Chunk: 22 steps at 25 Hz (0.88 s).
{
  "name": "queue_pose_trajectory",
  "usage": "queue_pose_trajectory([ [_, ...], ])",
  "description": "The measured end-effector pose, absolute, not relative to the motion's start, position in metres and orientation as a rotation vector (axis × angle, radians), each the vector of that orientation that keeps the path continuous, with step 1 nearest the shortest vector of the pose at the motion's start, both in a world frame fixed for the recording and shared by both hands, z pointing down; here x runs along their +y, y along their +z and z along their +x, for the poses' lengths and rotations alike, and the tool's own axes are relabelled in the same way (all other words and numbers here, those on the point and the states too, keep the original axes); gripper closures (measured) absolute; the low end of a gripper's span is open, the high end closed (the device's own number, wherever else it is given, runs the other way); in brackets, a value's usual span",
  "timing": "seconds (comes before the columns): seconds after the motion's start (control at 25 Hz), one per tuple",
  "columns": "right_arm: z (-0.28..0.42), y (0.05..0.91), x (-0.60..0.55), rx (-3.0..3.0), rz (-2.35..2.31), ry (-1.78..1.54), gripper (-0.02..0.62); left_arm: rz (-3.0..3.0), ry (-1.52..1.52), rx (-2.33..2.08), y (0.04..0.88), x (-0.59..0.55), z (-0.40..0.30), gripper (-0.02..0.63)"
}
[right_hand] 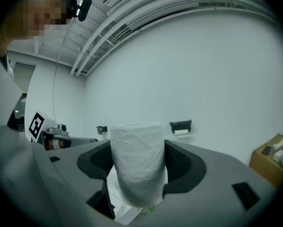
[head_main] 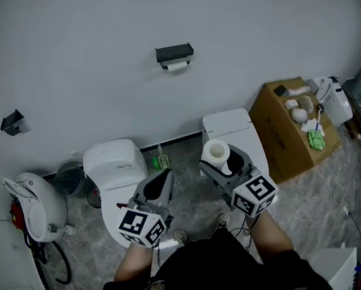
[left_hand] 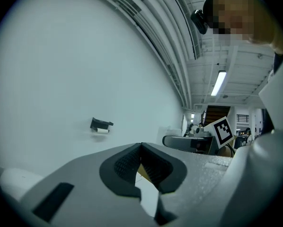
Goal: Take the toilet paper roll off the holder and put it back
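A white toilet paper roll (head_main: 216, 153) stands upright between the jaws of my right gripper (head_main: 220, 161), which is shut on its sides. In the right gripper view the roll (right_hand: 137, 160) fills the gap between the dark pads (right_hand: 181, 164). The black holder (head_main: 174, 53) is fixed to the wall ahead and apart from both grippers, with a bit of white paper (head_main: 177, 67) under it. That holder shows small in the right gripper view (right_hand: 181, 125) and in the left gripper view (left_hand: 101, 124). My left gripper (head_main: 162, 179) is shut and empty, its pads (left_hand: 127, 164) meeting.
Two white toilets (head_main: 113, 162) (head_main: 229, 125) stand below the grippers. A cardboard box (head_main: 277, 132) with small items on top sits at the right. A grey bin (head_main: 69, 179) and a white appliance (head_main: 32, 207) are at the left. Another black fixture (head_main: 11, 123) hangs on the wall.
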State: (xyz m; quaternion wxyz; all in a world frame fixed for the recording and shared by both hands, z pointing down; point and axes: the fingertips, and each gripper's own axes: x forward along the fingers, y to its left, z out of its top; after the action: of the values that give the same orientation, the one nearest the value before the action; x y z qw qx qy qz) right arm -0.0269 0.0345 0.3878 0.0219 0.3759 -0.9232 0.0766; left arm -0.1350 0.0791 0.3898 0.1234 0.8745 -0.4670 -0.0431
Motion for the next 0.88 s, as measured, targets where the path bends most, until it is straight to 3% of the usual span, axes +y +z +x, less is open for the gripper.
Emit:
queue_pose_trajectory([
  [0.88, 0.192, 0.382, 0.11, -2.982, 1.081, 0.28, 0.288, 2.521, -0.031, -1.506, 0.381, 0.172, 0.08, 0.603],
])
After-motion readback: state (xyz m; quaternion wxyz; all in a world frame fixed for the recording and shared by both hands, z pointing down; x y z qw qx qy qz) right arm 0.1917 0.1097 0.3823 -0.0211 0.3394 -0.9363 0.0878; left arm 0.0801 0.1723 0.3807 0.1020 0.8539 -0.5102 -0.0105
